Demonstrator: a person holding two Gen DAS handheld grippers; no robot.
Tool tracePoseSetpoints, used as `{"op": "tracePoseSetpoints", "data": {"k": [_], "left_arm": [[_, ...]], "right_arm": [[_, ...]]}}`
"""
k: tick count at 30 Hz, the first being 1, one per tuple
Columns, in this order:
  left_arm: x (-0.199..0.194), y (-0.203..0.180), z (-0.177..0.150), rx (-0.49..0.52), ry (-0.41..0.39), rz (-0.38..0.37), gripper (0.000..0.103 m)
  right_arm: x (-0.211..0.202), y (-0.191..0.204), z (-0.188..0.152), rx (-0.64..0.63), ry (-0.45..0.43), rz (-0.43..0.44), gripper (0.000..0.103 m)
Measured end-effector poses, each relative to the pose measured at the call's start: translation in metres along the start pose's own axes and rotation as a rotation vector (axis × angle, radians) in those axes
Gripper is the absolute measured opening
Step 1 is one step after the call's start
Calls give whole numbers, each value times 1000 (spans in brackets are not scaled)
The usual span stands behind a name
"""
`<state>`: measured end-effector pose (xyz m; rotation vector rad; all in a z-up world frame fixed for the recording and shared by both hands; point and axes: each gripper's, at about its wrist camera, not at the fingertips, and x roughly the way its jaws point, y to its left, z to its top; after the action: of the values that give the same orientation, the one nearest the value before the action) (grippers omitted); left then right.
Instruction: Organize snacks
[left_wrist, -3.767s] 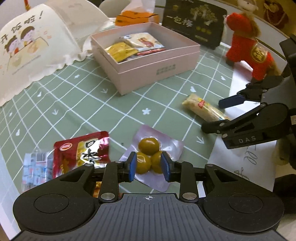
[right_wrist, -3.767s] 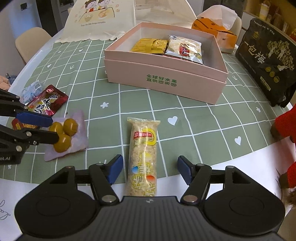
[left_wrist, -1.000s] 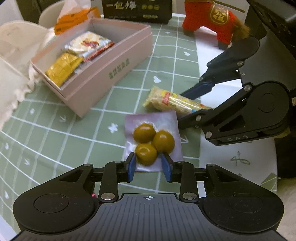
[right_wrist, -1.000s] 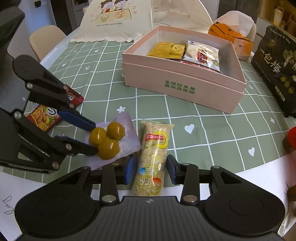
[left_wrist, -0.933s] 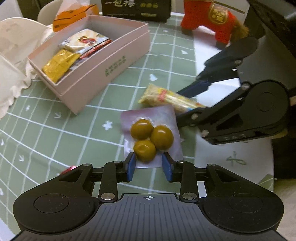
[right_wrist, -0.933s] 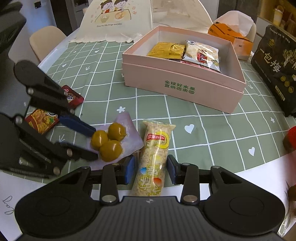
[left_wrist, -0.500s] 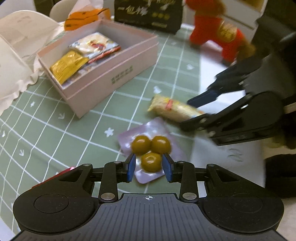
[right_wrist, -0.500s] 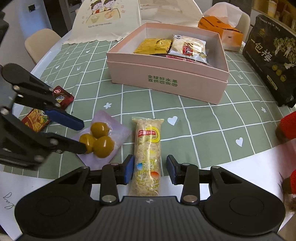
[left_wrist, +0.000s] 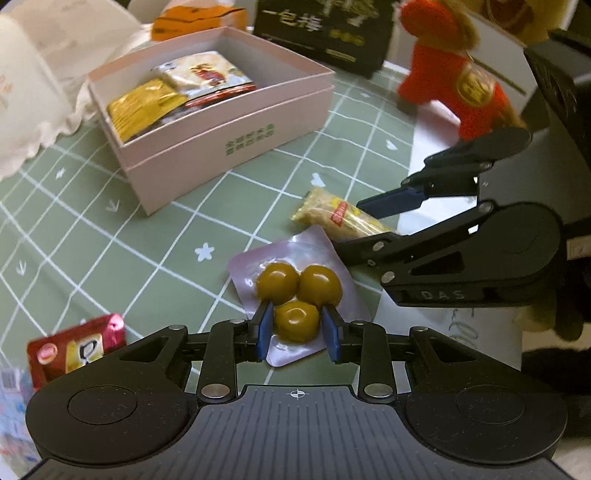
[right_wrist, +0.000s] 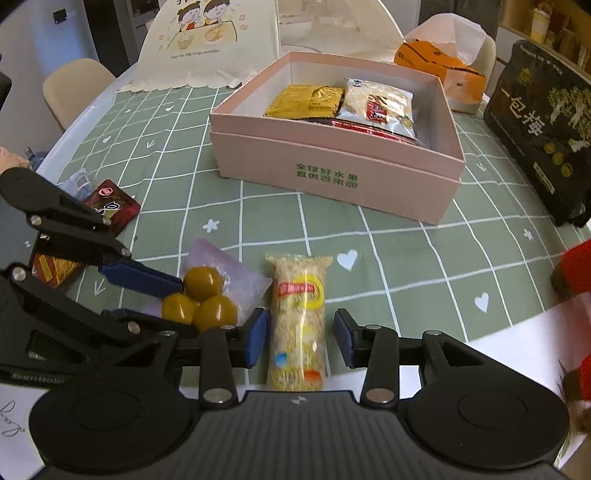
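A clear pouch of three olive-green balls (left_wrist: 295, 284) sits between the blue pads of my left gripper (left_wrist: 297, 330), whose jaws are closing and press on the nearest ball. From the right wrist view the pouch (right_wrist: 203, 284) and left gripper (right_wrist: 177, 302) are at the lower left. A long rice-cracker bar (right_wrist: 297, 306) lies on the green checked cloth between the closing jaws of my right gripper (right_wrist: 299, 341), with a thin gap at the right pad. The left wrist view shows the bar (left_wrist: 340, 218) and right gripper (left_wrist: 351, 225). The open pink box (right_wrist: 332, 173) (left_wrist: 229, 147) holds a yellow and a white packet.
A red snack packet (left_wrist: 74, 347) (right_wrist: 110, 206) lies left of the pouch, with a blue-white packet (left_wrist: 11, 387) beside it. A black bag (right_wrist: 543, 125), an orange carton (right_wrist: 439, 70) and a white food cover (right_wrist: 207, 44) ring the box. A red plush toy (left_wrist: 458, 85) stands at the right.
My left gripper has rolled, carrying the pouch between its pads. The rice-cracker bar lies where it was between the right gripper's jaws.
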<state>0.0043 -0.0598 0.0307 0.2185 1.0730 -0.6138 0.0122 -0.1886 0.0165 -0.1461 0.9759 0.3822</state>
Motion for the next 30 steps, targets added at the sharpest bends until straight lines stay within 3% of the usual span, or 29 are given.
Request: {"op": "tracePoseSetpoints", "data": {"k": [1, 7, 11, 17, 19, 21, 27, 30], "left_arm": [[0, 1, -1, -18, -4, -4, 33], [-5, 2, -13, -96, -78, -1, 33], [-7, 5, -14, -148, -101, -9, 31], [-22, 2, -11, -141, -190, 12, 29], [-42, 7, -2, -159, -267, -4, 28], [-59, 15, 12, -170, -344, 16, 6], [-91, 48, 77, -169, -575, 78, 8], [-92, 68, 104, -259, -576, 98, 9]], "right_arm": [[0, 1, 1, -12, 4, 7, 29], [-18, -15, 9, 47, -27, 38, 29], [-46, -30, 18, 106, -88, 66, 29], [-84, -42, 34, 118, -205, 39, 29], [-96, -48, 42, 139, -247, 41, 29], [-106, -55, 52, 154, -291, 47, 29], [-107, -66, 101, 137, -351, 20, 29], [-94, -69, 128, 142, -337, 22, 29]]}}
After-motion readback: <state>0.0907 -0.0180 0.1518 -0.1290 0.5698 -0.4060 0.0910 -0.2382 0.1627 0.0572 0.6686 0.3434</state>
